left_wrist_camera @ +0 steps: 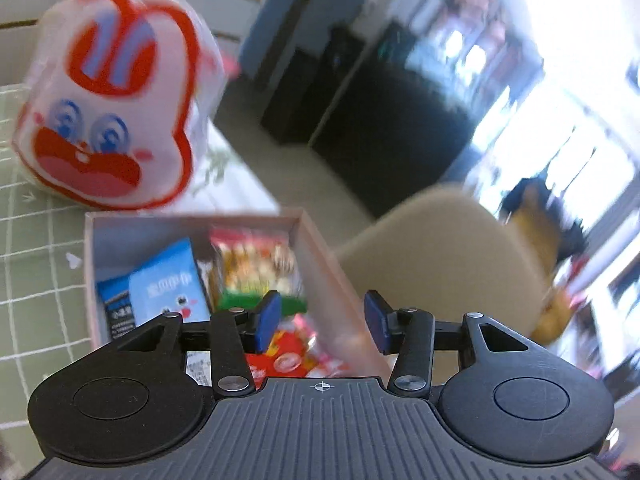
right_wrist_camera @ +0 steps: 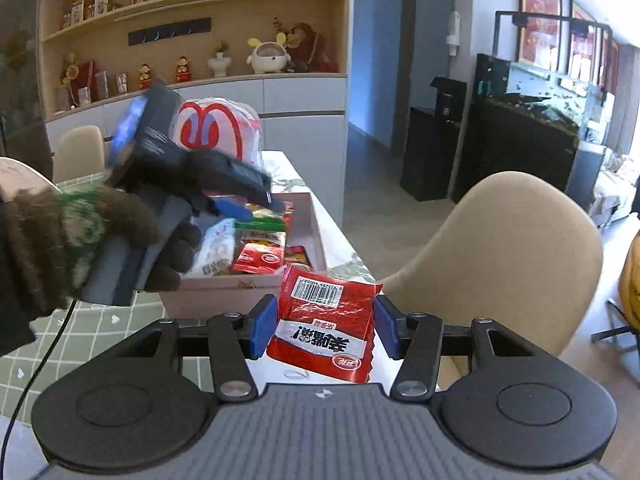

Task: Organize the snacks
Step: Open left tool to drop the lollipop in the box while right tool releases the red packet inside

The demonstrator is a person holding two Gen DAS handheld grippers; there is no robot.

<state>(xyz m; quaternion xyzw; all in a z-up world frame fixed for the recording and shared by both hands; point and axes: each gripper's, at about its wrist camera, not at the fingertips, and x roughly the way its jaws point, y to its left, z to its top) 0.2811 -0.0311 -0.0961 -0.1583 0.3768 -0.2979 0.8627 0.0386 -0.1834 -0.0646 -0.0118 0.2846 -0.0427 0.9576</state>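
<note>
Right hand-held gripper (right_wrist_camera: 325,327) is clamped on a red packet (right_wrist_camera: 326,330) — blue pads pressed on both side edges, barcode end up, packet tilted a bit. It is held in the air just short of the near wall of the box (right_wrist_camera: 224,292), over the worktop (right_wrist_camera: 100,340).

Left hand-held gripper (left_wrist_camera: 322,322) — jaws apart, nothing between them, hung over the right part of the box. From the right view it is seen gripped by a gloved hand (right_wrist_camera: 80,240) above the box.

Handling, judged: packet is light, thin foil/plastic, soft — it can crumple and bow betw. the pads, contents prob. crushable, so only modest squeeze is needed. Film looks glossy, so slip or swivel about the pad line is likely if swung fast. Edge grip is OK for a short carry; a hold nearer mid-body or across the sealed seam would be steadier.

Box already holds a blue pack (left_wrist_camera: 168,288), a yellow-green pack (left_wrist_camera: 256,268) and red ones (right_wrist_camera: 260,258) — loosely piled, free room is mostly near the front right, so a low release there is favoured. Rabbit bag (left_wrist_camera: 108,100) stands behind the box, not touched.
</note>
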